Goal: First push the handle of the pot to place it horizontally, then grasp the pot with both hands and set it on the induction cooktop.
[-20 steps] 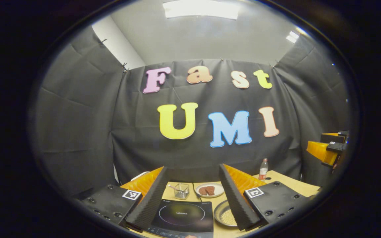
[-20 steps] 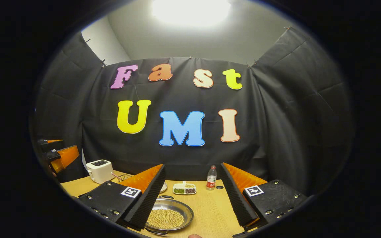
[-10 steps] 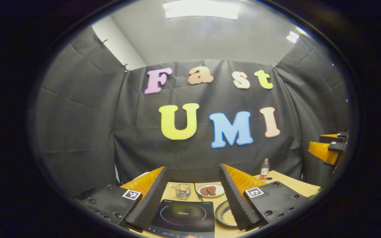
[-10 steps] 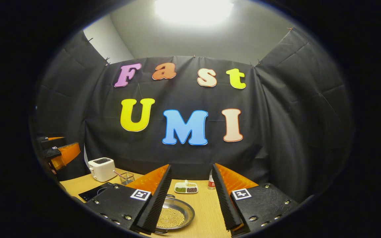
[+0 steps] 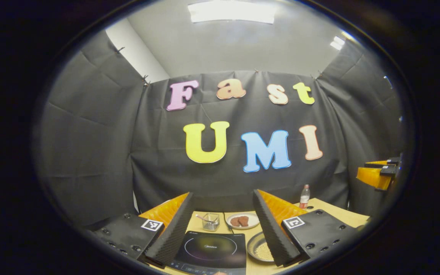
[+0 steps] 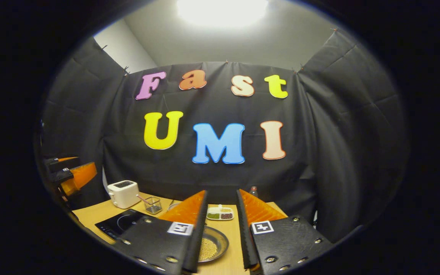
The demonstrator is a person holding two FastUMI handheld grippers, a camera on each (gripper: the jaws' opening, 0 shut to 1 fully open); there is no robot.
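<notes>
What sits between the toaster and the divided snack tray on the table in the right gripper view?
In the right gripper view, a small wire basket holding a utensil stands between the toaster and the divided tray.

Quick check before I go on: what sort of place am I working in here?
Likely a mock kitchen set up in a cloth-walled recording booth, not a real one. A wooden table carries an induction cooktop, a toaster and a pot of grain, with black cloth hung all round.
</notes>
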